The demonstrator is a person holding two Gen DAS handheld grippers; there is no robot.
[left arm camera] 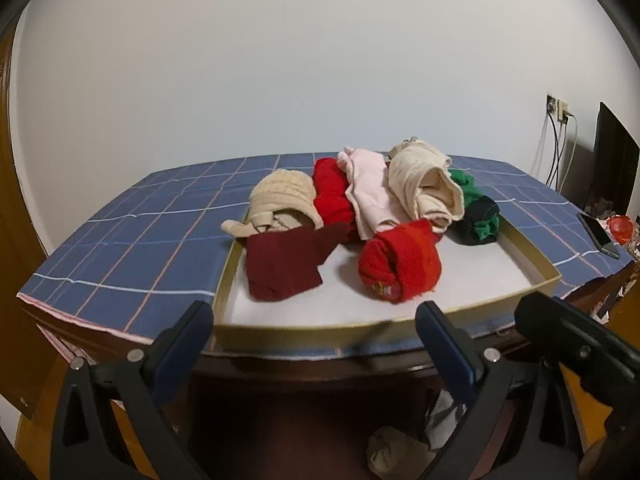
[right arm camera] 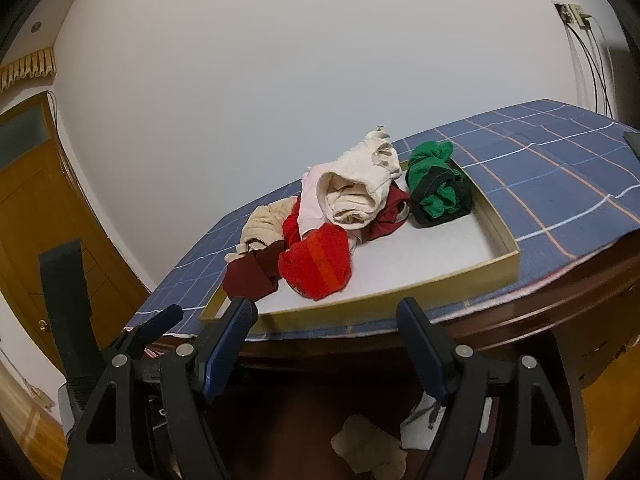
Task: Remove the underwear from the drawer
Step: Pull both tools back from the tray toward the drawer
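Observation:
A shallow cardboard drawer (left arm camera: 304,330) with a white floor lies on a table under a blue checked cloth (left arm camera: 132,232). In it are piled a bright red roll (left arm camera: 400,260), a dark red piece (left arm camera: 280,268), a beige piece (left arm camera: 280,200), a pink one (left arm camera: 368,192), a cream one (left arm camera: 424,184) and a green and black one (left arm camera: 476,216). My left gripper (left arm camera: 314,312) is open and holds nothing, just short of the drawer's front wall. My right gripper (right arm camera: 326,306) is also open and holds nothing, in front of the drawer (right arm camera: 508,256) and its red roll (right arm camera: 316,264).
A phone (left arm camera: 600,236) and a red object (left arm camera: 620,228) lie at the table's right end, near a dark screen (left arm camera: 612,160) and wall cables (left arm camera: 558,128). A wooden door (right arm camera: 36,200) stands to the left. Crumpled cloth (left arm camera: 396,456) lies on the floor below the table.

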